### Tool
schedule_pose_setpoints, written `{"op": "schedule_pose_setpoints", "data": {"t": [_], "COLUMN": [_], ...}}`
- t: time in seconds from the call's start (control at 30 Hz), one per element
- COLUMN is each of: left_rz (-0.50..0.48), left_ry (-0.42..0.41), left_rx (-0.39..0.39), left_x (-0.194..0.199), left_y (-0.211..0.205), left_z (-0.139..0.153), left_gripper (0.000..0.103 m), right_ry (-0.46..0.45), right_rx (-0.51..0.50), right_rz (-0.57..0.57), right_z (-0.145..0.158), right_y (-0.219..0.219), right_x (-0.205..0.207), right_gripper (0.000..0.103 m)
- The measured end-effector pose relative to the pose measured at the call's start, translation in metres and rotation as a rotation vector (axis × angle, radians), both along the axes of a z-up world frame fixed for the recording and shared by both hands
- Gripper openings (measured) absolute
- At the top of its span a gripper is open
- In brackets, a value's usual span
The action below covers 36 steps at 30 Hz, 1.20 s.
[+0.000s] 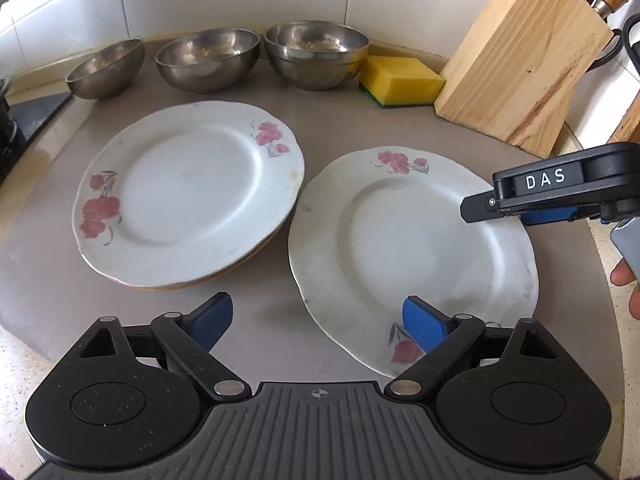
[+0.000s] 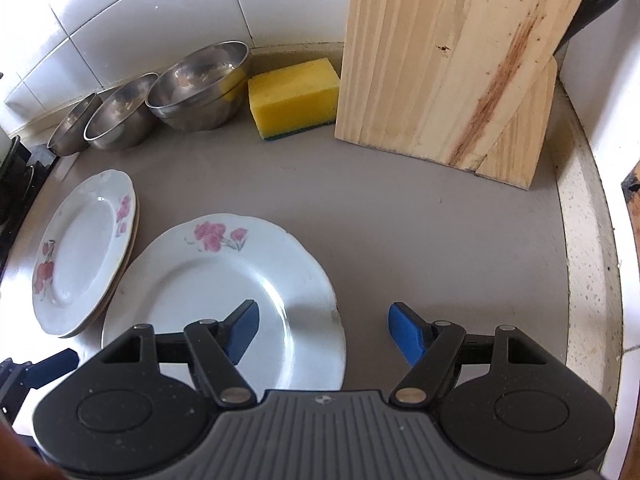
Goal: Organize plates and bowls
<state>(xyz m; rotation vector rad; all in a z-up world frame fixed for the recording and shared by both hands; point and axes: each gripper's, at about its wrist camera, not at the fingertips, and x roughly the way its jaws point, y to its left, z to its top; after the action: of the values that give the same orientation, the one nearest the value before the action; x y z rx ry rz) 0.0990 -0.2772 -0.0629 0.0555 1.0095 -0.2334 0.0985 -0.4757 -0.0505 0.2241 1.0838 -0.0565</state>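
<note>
A single white plate with pink flowers (image 1: 412,248) lies on the grey mat, right of a stack of like plates (image 1: 188,192). Three steel bowls (image 1: 208,60) stand in a row at the back wall. My left gripper (image 1: 320,320) is open and empty, its right pad over the single plate's near rim. My right gripper (image 2: 324,332) is open and empty, straddling the right rim of the single plate (image 2: 224,292), its left pad above the plate. The right gripper also shows side-on in the left wrist view (image 1: 520,200), over the plate's right rim. The stack (image 2: 84,248) and bowls (image 2: 160,100) show in the right wrist view.
A yellow sponge (image 1: 400,80) lies right of the bowls, by a wooden knife block (image 1: 520,56). The grey mat (image 2: 400,220) ends at a speckled counter edge (image 2: 588,280) on the right. A black stove edge (image 1: 16,120) is at the far left.
</note>
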Motion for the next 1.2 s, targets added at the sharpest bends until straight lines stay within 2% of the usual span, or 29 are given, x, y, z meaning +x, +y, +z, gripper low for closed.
{"op": "schedule_pose_setpoints", "data": {"t": [0.3,0.37,0.47,0.63,1.2], "left_rz": [-0.009,-0.022,-0.035,-0.046,-0.084], "left_ry": [0.014,0.01,0.01,0.006,-0.007], "left_rx": [-0.019,-0.023,-0.027,-0.032,-0.04], "left_x": [0.008,0.008,0.009,0.01,0.012], "left_y": [-0.003,-0.004,-0.005,-0.005,-0.001], "left_z": [-0.004,-0.003,-0.002,-0.003,-0.003], "left_gripper": [0.083,0.079,0.076,0.074,0.061], "right_ry": [-0.01,-0.011,-0.008,-0.007,-0.004], "right_rx": [0.018,0.02,0.042,0.039,0.06], "right_rz": [0.026,0.038,0.063,0.045,-0.02], "right_z": [-0.001,-0.001,0.0,0.0,0.0], "right_y": [0.005,0.008,0.014,0.015,0.015], "right_x": [0.005,0.004,0.002,0.001,-0.013], "right_gripper": [0.056,0.053,0.041,0.033,0.025]}}
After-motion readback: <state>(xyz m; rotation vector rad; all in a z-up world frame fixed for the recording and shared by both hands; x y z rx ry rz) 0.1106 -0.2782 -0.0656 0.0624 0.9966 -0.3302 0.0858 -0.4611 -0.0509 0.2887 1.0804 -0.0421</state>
